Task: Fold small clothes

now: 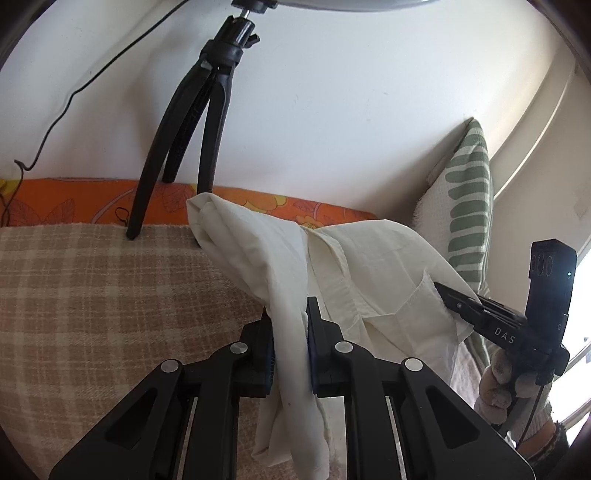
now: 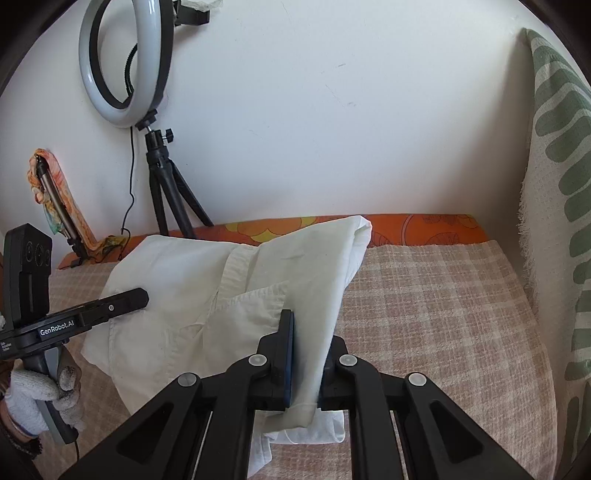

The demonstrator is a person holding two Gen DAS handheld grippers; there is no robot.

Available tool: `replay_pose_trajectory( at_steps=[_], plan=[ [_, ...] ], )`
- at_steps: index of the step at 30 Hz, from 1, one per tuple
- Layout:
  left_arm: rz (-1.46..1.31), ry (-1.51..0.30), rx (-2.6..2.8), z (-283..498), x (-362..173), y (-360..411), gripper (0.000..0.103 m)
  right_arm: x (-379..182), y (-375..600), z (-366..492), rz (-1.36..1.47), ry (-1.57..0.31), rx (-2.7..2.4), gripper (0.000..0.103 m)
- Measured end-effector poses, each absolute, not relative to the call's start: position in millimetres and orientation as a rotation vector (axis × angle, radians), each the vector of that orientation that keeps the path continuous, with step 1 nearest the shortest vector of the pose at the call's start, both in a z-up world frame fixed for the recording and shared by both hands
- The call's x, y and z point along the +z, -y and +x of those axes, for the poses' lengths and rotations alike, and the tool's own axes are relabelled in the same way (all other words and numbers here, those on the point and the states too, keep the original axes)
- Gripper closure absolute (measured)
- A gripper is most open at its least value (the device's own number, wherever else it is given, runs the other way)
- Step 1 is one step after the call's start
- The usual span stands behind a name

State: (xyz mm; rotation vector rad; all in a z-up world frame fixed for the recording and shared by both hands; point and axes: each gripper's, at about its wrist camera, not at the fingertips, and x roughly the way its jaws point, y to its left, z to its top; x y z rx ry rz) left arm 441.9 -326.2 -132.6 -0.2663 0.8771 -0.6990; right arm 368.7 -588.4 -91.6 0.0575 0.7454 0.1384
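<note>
- The white shirt (image 2: 177,291) was held up off the checked blanket (image 2: 443,314), its collar and a pocket showing, one sleeve raised.
- The left gripper (image 1: 290,325) had its jaws clamped on a bunched fold of it.
- The right gripper (image 2: 306,354) was likewise pinched on a sleeve end.
- Behind stood a tripod (image 2: 170,192) bearing a ring light (image 2: 125,62) against the wall, and a green-patterned cushion (image 1: 465,199).

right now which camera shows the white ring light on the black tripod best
The right wrist view: the whole white ring light shows above its black tripod. The left wrist view catches only the ring's bottom edge and the tripod legs.
</note>
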Motion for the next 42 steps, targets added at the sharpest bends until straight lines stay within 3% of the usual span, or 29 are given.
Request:
replay_pose_trajectory(
  at_steps=[6, 10, 14, 16, 25, 36, 38, 40, 42],
  plan=[
    [-0.213, -0.966, -0.596, 448, -153, 325, 0.085, -123, 594, 387, 0.039, -0.82, 0.017, 0.094],
    [-0.171, -0.975, -0.559, 439, -144, 320, 0.081, -124, 593, 385, -0.046, -0.851, -0.12, 0.069],
    [-0.134, -0.952, -0.547, 427, -129, 310, 0.081, -106, 597, 368, 0.008, -0.826, -0.112, 0.061],
    [-0.115, -0.931, -0.535, 420, -120, 302, 0.081, -95, 595, 357, 0.01, -0.812, -0.122, 0.048],
    [-0.107, -0.883, -0.551, 389, -71, 282, 0.078, -39, 570, 318, 0.01, -0.736, -0.115, 0.038],
    [-0.07, -0.761, -0.569, 331, -17, 253, 0.074, 3, 530, 248, 0.004, -0.656, -0.109, 0.033],
    [-0.066, -0.739, -0.572, 319, -10, 245, 0.067, 8, 521, 233, -0.006, -0.635, -0.114, 0.032],
    [-0.073, -0.722, -0.568, 306, -4, 237, 0.044, 12, 514, 220, -0.005, -0.62, -0.113, 0.029],
    [-0.066, -0.694, -0.568, 293, 2, 229, 0.038, 15, 507, 209, 0.007, -0.607, -0.114, 0.028]
  ],
)
